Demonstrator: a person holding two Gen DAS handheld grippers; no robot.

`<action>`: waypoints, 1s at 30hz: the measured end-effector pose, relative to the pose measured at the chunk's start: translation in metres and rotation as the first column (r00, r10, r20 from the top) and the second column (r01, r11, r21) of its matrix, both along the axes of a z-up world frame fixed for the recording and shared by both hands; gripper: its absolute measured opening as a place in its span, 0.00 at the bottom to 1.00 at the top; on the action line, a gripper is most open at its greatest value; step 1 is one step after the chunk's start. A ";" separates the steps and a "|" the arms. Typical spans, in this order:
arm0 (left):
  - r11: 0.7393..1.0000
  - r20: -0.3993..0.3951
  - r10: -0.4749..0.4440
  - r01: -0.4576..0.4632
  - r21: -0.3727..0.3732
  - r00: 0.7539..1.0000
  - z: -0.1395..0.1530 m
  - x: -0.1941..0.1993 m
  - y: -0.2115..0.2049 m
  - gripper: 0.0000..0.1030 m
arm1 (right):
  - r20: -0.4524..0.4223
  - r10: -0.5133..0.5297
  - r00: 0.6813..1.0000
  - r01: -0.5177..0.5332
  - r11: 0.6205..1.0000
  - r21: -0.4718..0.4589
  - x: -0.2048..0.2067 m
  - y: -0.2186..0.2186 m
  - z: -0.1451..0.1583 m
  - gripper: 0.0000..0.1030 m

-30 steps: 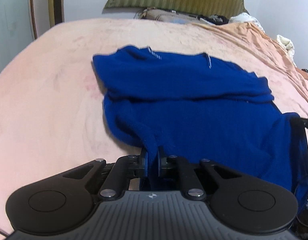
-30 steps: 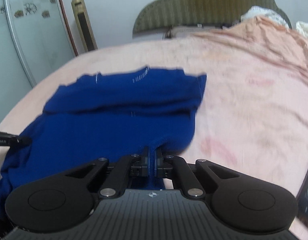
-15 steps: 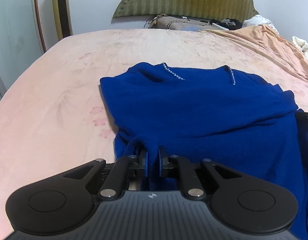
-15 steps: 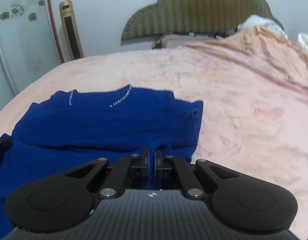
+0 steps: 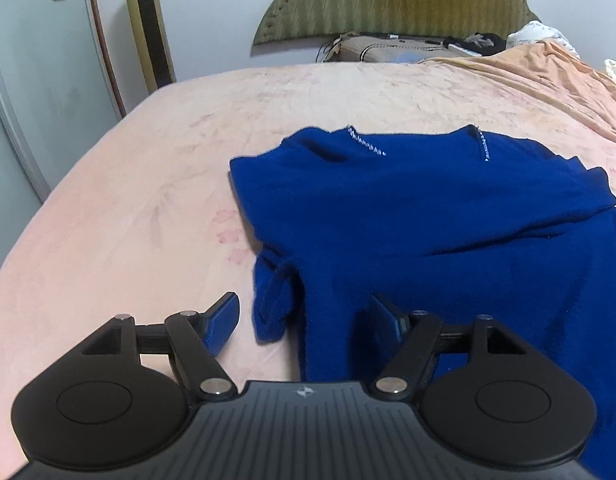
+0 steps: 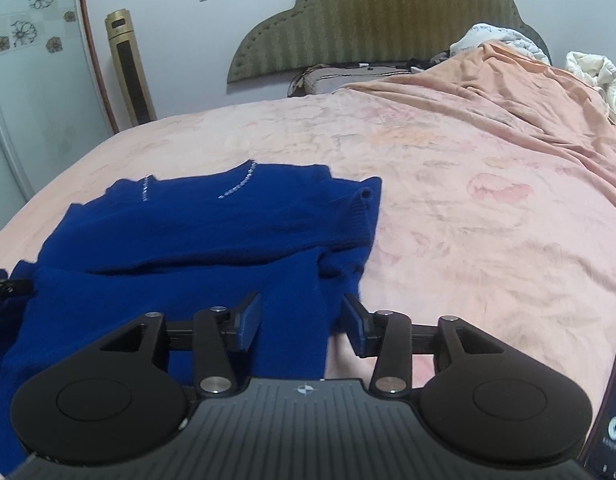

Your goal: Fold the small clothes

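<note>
Sweater [image 5: 447, 220] blue, no readable label | left claw [image 5: 304, 316] released | right claw [image 6: 302, 320] released

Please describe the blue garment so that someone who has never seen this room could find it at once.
Start from the wide pink bed below the olive-green headboard. On its near part lies the blue sweater, partly folded. It is the only deep-blue thing on the bed, and two short lines of small sparkling stones run by its neckline.
</note>
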State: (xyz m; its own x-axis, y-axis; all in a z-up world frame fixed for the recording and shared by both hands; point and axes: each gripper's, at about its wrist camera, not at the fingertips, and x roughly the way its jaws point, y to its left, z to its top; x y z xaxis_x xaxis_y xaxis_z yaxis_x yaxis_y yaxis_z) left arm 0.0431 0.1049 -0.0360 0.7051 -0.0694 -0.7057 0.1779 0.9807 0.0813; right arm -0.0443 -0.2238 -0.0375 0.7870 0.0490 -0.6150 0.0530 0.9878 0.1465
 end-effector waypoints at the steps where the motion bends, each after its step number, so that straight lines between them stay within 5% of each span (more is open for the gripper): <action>1: 1.000 -0.007 0.006 -0.006 0.001 1.000 -0.001 0.000 0.000 0.69 | 0.000 0.008 1.000 -0.008 1.000 0.001 -0.003 0.003 0.001 0.53; 19: 0.999 -0.010 0.030 -0.030 0.043 0.999 -0.001 -0.030 -0.007 0.69 | -0.072 0.218 0.973 -0.227 0.956 -0.183 -0.055 0.076 -0.004 0.84; 22: 0.999 -0.014 0.002 -0.002 0.046 1.000 0.001 -0.045 -0.006 0.70 | -0.121 0.196 0.973 -0.223 0.933 -0.281 -0.067 0.075 -0.014 0.86; 26: 0.998 -0.019 -0.026 0.027 0.058 1.000 -0.001 -0.068 -0.002 0.74 | -0.122 0.164 0.979 -0.189 0.951 -0.243 -0.087 0.053 -0.014 0.92; 30: 0.997 -0.031 -0.026 0.028 0.068 0.999 -0.002 -0.082 0.009 0.75 | -0.141 0.059 0.988 -0.104 0.935 -0.339 -0.101 0.037 -0.013 0.93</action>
State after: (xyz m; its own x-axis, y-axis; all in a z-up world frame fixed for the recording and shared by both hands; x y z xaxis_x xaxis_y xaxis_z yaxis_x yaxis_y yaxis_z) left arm -0.0390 0.1135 -0.0377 0.6823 -0.0392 -0.7300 0.2074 0.9679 0.1419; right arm -0.1450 -0.1868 -0.0503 0.7040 -0.1232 -0.6994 -0.0336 0.9780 -0.2061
